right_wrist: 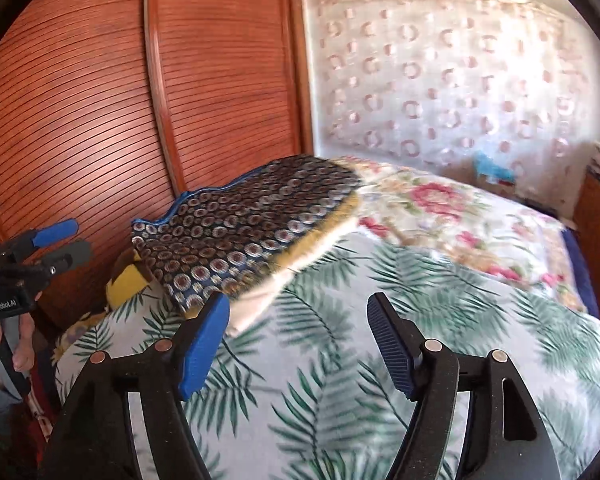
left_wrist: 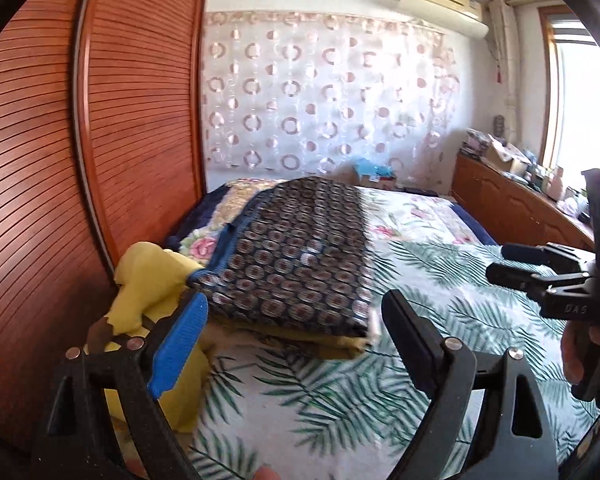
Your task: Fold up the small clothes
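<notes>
On the bed (left_wrist: 440, 276), a folded dark garment printed with small rings (left_wrist: 296, 256) lies flat near the edge that runs along the louvred wooden wardrobe doors (left_wrist: 100, 120), its blue-trimmed edge turned toward those doors. It rests on top of a mustard-yellow layer that peeks out along its near edge, and a bundle of yellow cloth (left_wrist: 148, 280) sits just beside it at the bed's wardrobe-side edge. The bed cover under and in front of the garment is pale with green palm fronds; further toward the head of the bed a floral quilt (right_wrist: 440, 208) takes over. The left gripper (left_wrist: 296, 344) hovers in front of the garment's near edge with its jaws standing wide apart and nothing between them; the blue pad of one finger overlaps the yellow bundle in the left wrist view, though contact cannot be told. The right gripper (right_wrist: 300, 344) hangs over the palm-frond cover beside the garment's near corner, its jaws also spread and empty. Each gripper shows in the other's view, held in a hand (right_wrist: 4, 344) at the frame's side. A sheer curtain with ring motifs (left_wrist: 320, 100) covers the wall behind the bed.
</notes>
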`<state>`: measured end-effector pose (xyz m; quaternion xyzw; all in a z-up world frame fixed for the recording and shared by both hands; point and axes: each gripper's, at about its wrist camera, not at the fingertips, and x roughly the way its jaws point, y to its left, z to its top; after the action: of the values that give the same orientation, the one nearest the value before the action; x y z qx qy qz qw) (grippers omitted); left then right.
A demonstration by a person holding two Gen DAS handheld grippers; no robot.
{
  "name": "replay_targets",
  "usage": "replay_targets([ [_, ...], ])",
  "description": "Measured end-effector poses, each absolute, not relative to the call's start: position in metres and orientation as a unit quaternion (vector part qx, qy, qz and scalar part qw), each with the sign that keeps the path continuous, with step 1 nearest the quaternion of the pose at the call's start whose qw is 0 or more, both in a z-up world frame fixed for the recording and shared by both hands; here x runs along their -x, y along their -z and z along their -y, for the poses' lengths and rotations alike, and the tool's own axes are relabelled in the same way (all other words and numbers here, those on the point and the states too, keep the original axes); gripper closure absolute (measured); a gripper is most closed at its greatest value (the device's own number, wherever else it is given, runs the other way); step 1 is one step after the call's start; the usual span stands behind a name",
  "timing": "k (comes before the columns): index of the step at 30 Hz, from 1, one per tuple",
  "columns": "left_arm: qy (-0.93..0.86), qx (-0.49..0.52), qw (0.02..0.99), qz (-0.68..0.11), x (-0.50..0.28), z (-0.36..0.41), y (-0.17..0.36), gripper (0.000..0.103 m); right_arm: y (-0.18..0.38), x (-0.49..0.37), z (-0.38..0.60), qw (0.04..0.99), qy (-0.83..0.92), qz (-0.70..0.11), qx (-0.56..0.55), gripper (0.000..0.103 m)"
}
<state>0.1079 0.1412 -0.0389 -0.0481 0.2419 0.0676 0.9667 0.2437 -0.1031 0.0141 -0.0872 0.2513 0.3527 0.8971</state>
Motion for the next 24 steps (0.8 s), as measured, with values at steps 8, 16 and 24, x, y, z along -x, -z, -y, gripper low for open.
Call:
replay_targets([
  [8,-0.022,0.039,0.968,-0.247,-0.094,-0.086,0.034,0.014,-0.031,-0.177,0.168,0.922,-0.299,-0.238,0.055,0.027],
  [16,0.024,0.034,0.967,-0.251,-0.082,-0.03,0.02,0.014,-0.046,-0.105,0.212,0.944,-0.238,-0.224,0.052,0.027],
  [24,0.04,0.027,0.97,-0.237,-0.075,-0.003,-0.011,0.014,-0.07,-0.061,0.242,0.96,-0.196,-0.198,0.034,0.027],
])
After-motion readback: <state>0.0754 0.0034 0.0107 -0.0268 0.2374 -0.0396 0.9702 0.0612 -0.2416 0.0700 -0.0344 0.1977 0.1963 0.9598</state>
